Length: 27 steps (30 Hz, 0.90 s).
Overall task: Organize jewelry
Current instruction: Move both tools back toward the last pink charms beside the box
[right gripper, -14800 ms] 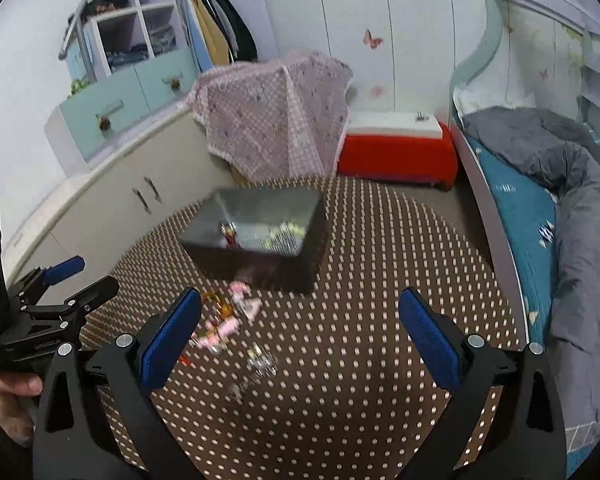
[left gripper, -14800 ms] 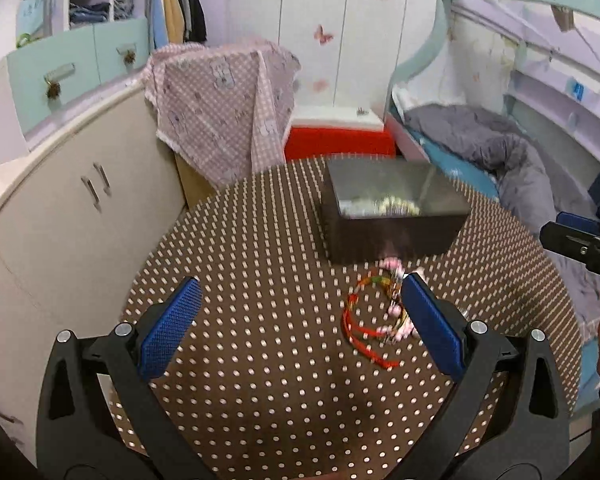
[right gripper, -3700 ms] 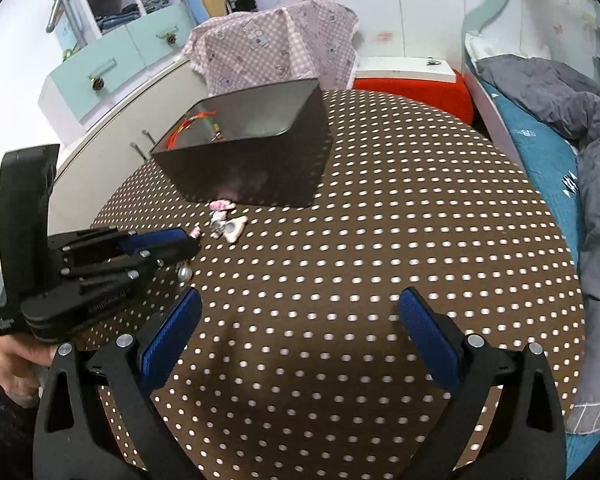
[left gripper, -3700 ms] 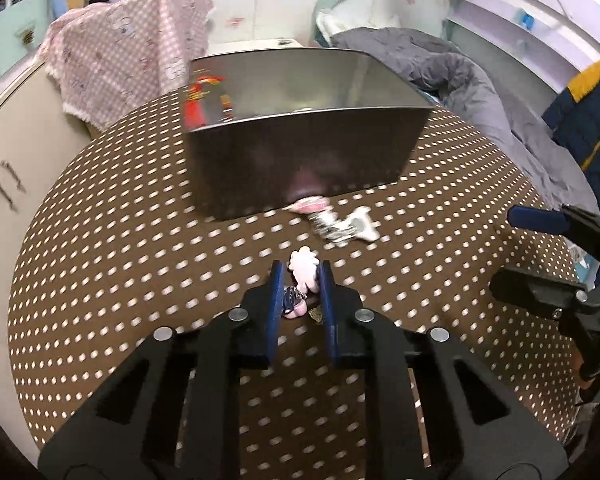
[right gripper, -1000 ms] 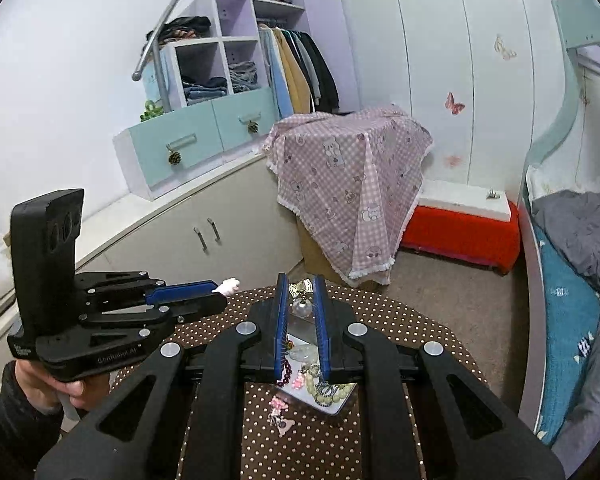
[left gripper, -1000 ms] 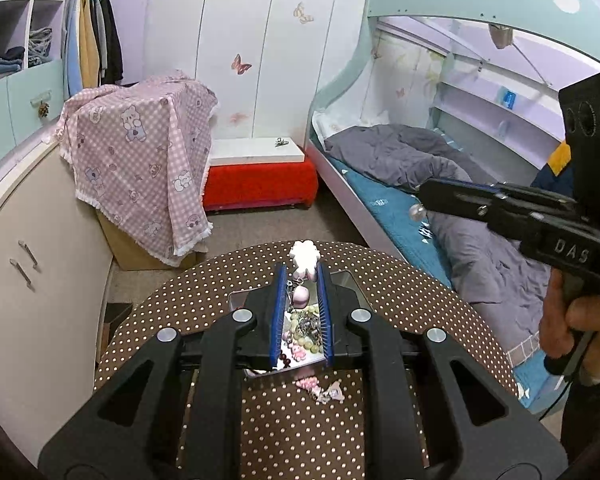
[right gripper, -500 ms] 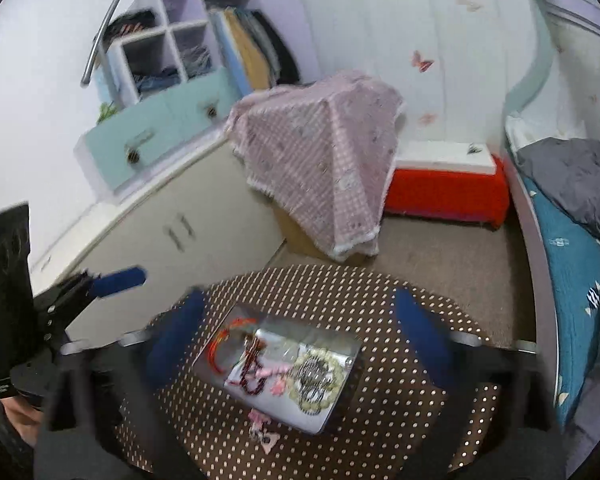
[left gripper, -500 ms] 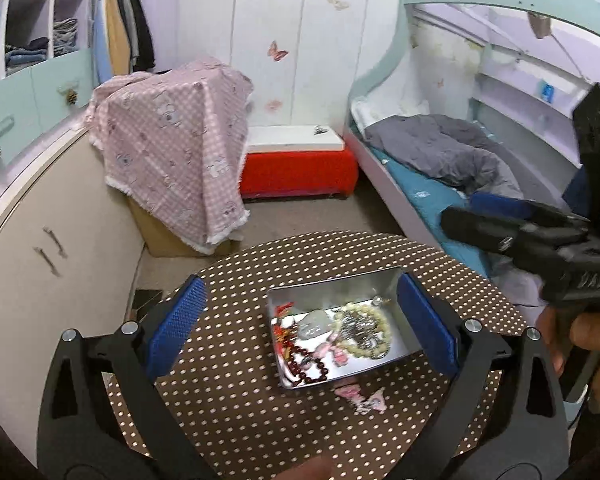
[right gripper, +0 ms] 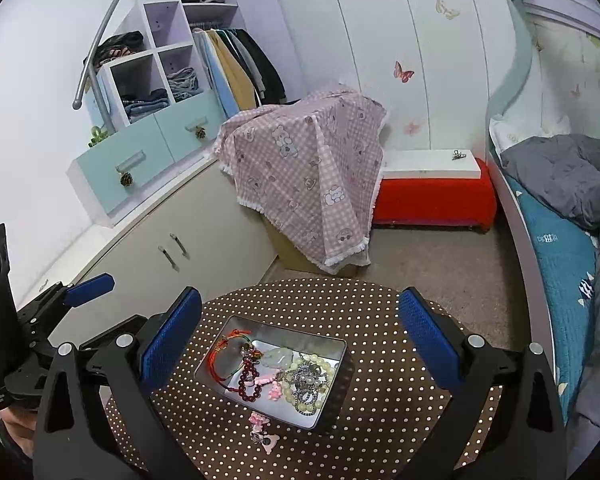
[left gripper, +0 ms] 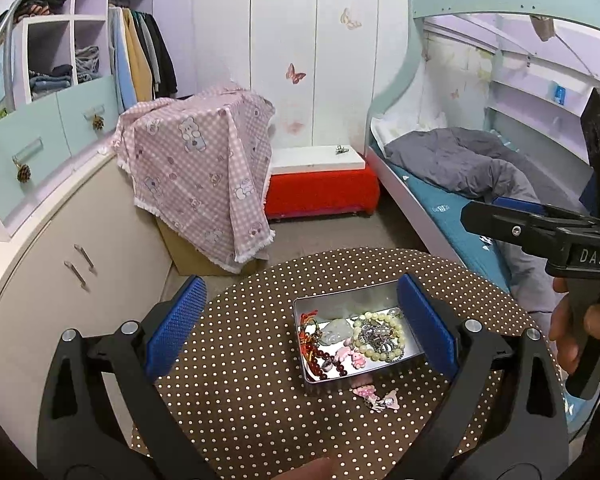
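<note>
both tongs are hanging above the round polka-dot table (left gripper: 260, 360), tilted down toward it, and both are standing wide open with nothing between their blue pads.

the left gripper (left gripper: 300, 324) is framing the metal tin (left gripper: 380, 294): the tin is lying ahead of it and toward its right finger (left gripper: 424, 328), whose pad is overlapping the tin's right end in the picture. inside the tin the jewelry is lying in a heap: a red cord bracelet (left gripper: 310, 320), a pale stone pendant (left gripper: 334, 330), dark red beads (left gripper: 326, 362), a pale bead bracelet (left gripper: 380, 336) around silver chains, and small pink charms (left gripper: 350, 356). just outside the tin's near wall, closer to the tongs, two pink hair clips (left gripper: 374, 396) are lying on the cloth.

the right gripper (right gripper: 300, 344) is seeing the same tin (right gripper: 332, 396) between and below its fingers, nearer the left finger (right gripper: 170, 340). the clips (right gripper: 262, 430) are lying just beside the tin's near corner, on the tongs' side.

each tool is showing in the other's view: the right one off past the left gripper's right finger, held by a hand (left gripper: 580, 332), and the left one beyond the right gripper's left finger.
</note>
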Each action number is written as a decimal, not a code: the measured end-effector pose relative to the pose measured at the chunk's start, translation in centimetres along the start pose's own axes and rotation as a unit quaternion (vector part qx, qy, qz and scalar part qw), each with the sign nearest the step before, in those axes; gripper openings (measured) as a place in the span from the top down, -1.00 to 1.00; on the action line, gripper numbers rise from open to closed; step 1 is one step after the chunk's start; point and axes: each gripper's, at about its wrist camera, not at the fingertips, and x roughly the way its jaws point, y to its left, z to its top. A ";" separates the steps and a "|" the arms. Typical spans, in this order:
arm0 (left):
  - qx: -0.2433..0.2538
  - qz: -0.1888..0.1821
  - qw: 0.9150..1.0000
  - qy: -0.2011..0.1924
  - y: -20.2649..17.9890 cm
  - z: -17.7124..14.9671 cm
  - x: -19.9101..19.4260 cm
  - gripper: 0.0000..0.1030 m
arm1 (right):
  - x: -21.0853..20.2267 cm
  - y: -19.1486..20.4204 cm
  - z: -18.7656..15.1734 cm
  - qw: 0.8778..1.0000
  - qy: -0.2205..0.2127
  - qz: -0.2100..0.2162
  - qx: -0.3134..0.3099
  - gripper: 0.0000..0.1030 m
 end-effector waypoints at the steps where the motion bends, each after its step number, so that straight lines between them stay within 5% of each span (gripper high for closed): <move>1: 0.002 0.001 1.000 -0.004 -0.1 0.0 -0.4 -0.83 | -0.2 0.0 0.0 1.000 -0.001 0.000 -0.001 -0.85; 16: -0.018 0.002 0.999 -0.030 0.0 -2.8 -4.7 -0.87 | -5.0 0.4 -2.9 1.000 -0.011 -0.013 -0.006 -0.85; 27: -0.067 0.013 0.997 0.031 1.9 -8.4 -2.9 -0.87 | -3.1 0.6 -10.3 0.997 0.067 -0.032 -0.015 -0.85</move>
